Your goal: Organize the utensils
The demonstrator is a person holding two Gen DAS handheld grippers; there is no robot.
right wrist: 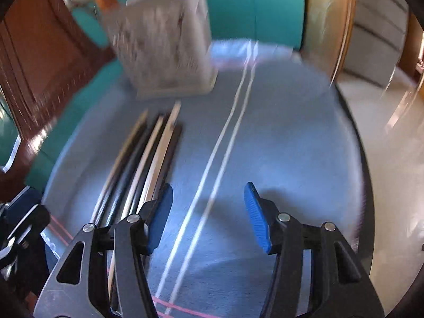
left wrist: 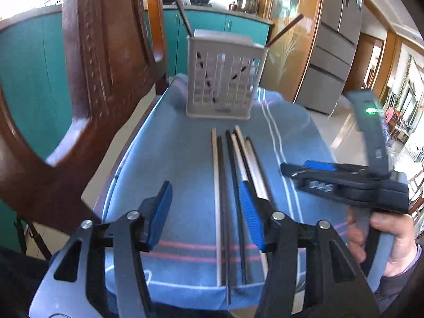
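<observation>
Several black and pale chopsticks (left wrist: 233, 185) lie side by side on a blue cloth (left wrist: 172, 153), pointing toward a white slotted utensil holder (left wrist: 222, 76) at the far end. Two dark chopsticks (left wrist: 184, 20) stand in the holder. My left gripper (left wrist: 205, 212) is open and empty, low over the near ends of the chopsticks. My right gripper (right wrist: 208, 214) is open and empty over bare cloth, right of the chopsticks (right wrist: 148, 164); it also shows in the left wrist view (left wrist: 318, 172). The holder (right wrist: 164, 39) looks blurred in the right wrist view.
A carved wooden chair back (left wrist: 87, 79) rises close on the left. Teal cabinets (left wrist: 206, 23) stand behind the holder and a grey fridge (left wrist: 334, 53) at the right. The cloth (right wrist: 278, 132) ends at a rounded edge over pale floor (right wrist: 384, 145).
</observation>
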